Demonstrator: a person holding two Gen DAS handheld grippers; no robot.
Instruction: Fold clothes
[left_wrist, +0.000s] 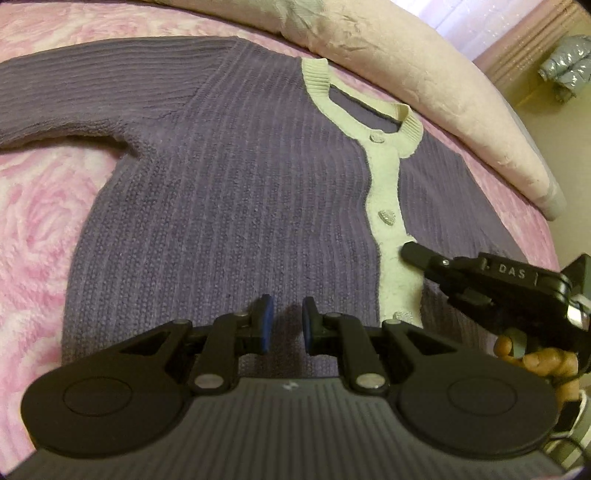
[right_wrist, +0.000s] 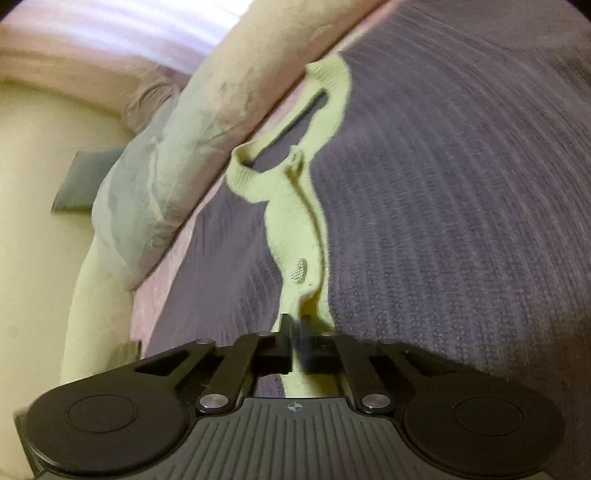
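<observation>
Pink rose-patterned bedspread carries purple ribbed knit cardigan, lying flat, front up, below pale pink pillow. Right tongs clenched on cream button placket. Left tongs slightly parted over cardigan, gripping nothing

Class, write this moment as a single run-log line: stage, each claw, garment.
stage: fold start | right claw: shut on cream button band | left claw: slightly open, empty, above purple cardigan | cardigan: flat on pink bedspread
</observation>
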